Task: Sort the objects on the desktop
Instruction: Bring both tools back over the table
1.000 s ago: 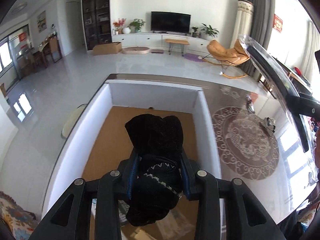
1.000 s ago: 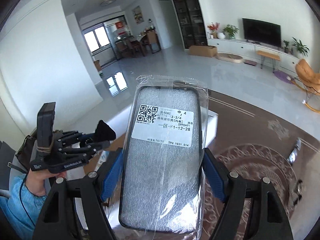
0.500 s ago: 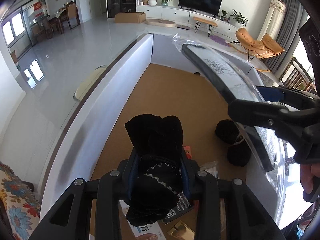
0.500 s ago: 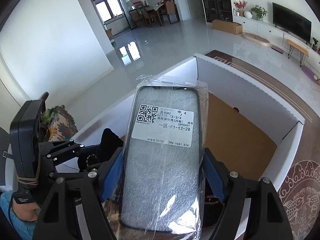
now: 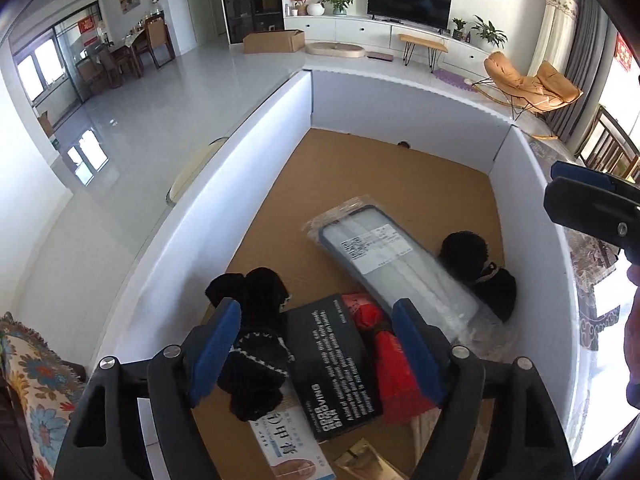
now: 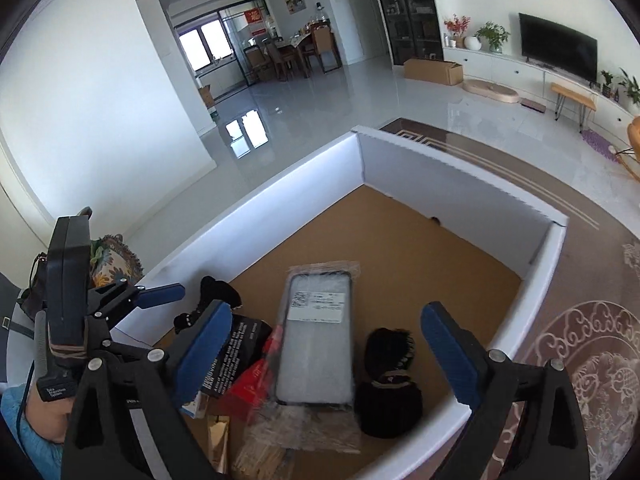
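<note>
Inside the white-walled box (image 5: 256,184), both grippers hang with jaws wide and nothing between them. The left gripper (image 5: 316,354) hovers over a black sock (image 5: 250,344), which lies on the box floor at the near left, partly on a dark card (image 5: 336,364) and just beside a red packet (image 5: 390,364). The right gripper (image 6: 326,350) is above the bagged phone case (image 6: 316,332), which rests label-up in the middle of the box, its near end on the clutter. A second black sock (image 6: 390,376) sits against the right wall. The release step looks complete for both items. Done well, each gripper would lift straight up with jaws kept wide, so that no pad snags the sock's knit or the case's loose plastic and drags it back out.
</note>
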